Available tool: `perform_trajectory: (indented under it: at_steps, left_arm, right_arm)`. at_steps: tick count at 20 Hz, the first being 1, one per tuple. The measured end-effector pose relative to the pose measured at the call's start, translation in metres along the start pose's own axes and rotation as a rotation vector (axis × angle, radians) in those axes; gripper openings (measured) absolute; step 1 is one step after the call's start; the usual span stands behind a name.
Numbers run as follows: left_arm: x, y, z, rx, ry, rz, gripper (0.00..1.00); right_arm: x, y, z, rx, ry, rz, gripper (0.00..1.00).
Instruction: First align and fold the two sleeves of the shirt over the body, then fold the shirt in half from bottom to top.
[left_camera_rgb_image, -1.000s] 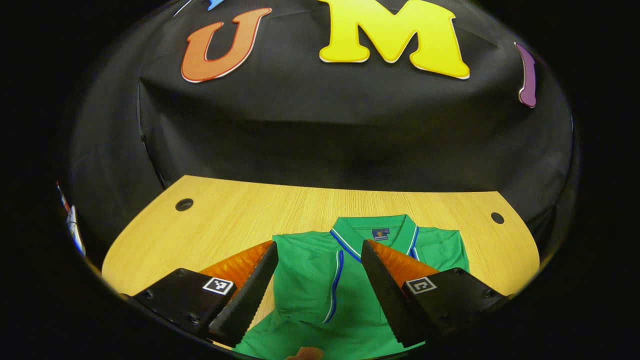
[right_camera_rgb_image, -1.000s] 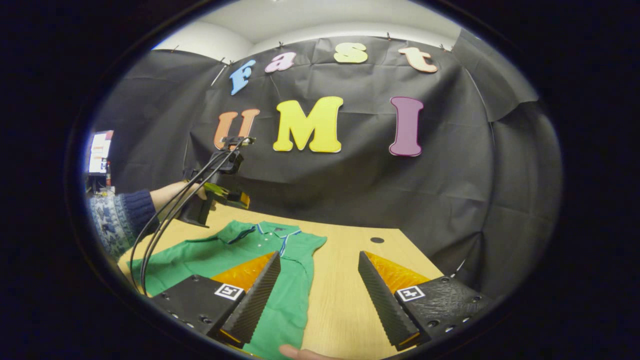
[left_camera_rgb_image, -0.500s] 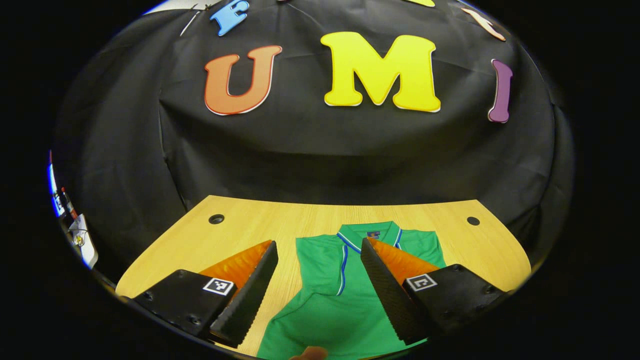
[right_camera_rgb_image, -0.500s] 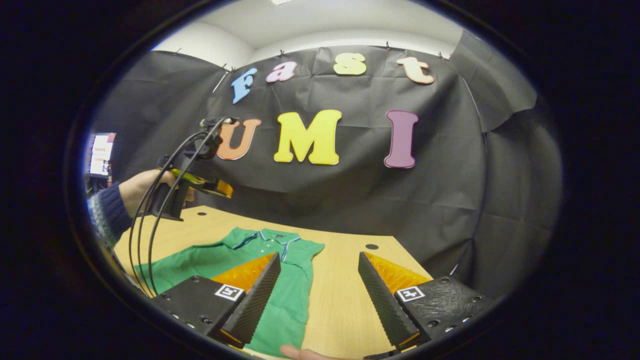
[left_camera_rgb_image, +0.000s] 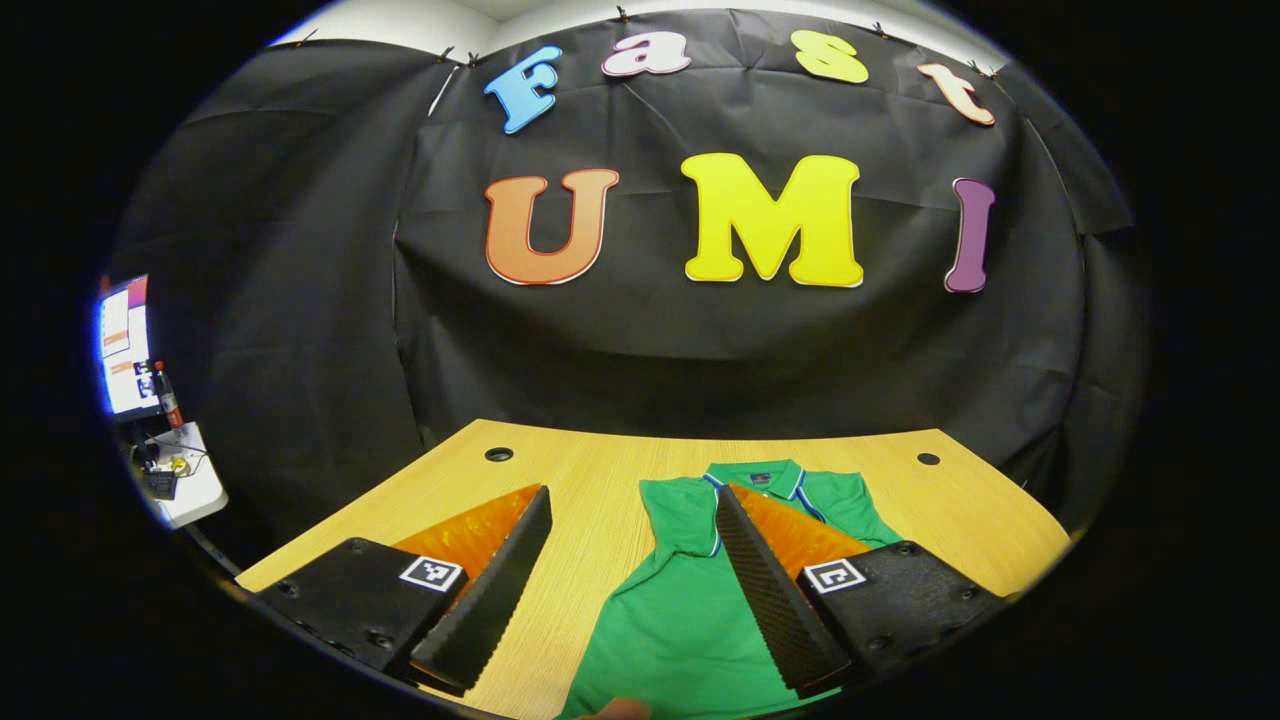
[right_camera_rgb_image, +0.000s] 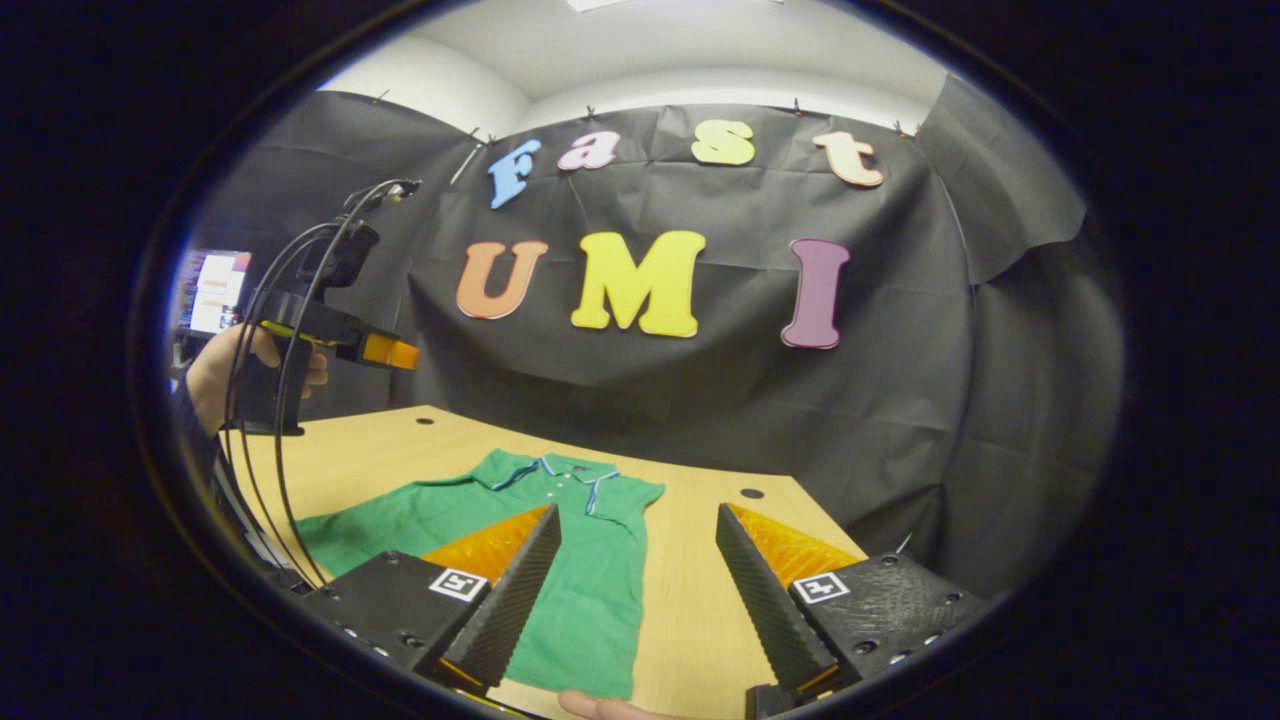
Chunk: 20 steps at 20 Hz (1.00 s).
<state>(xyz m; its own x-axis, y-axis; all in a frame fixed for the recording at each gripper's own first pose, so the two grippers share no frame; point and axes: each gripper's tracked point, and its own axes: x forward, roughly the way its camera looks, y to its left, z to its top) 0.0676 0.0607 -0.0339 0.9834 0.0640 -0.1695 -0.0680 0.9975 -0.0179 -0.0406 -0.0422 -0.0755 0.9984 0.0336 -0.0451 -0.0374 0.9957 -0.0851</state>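
In the right gripper view, a green shirt (right_camera_rgb_image: 590, 560) is laid flat on a wooden table (right_camera_rgb_image: 690, 600), with its collar (right_camera_rgb_image: 555, 470) turned toward the black cloth wall. The right gripper (right_camera_rgb_image: 637, 590) is held above the table with its two fingers spread wide and nothing between them; its left finger (right_camera_rgb_image: 505, 600) is seen over the shirt. Farther off, the left gripper (right_camera_rgb_image: 375, 350) is raised well above the table, gripped by a hand (right_camera_rgb_image: 235, 370), with black cables (right_camera_rgb_image: 270, 400) looped down from it.
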Motion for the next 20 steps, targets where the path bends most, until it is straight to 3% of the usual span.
perform_trajectory:
  at_steps: [5,11,16,20]
  left_arm:
    - [-0.040,0.022,-0.031,-0.003,-0.026,0.051,1.00]
    - [-0.061,0.033,-0.069,-0.053,0.016,0.010,1.00]
    - [-0.064,0.035,-0.136,-0.005,0.115,-0.016,1.00]
    - [-0.071,0.030,-0.199,0.014,0.231,-0.036,1.00]
  right_arm:
    - [-0.007,0.008,-0.002,0.062,0.011,0.012,0.95]
    - [-0.004,-0.001,-0.011,0.093,0.031,-0.010,0.96]
    - [0.000,-0.002,-0.056,0.083,0.105,-0.042,0.95]
    - [-0.008,0.015,-0.104,0.095,0.166,0.006,0.95]
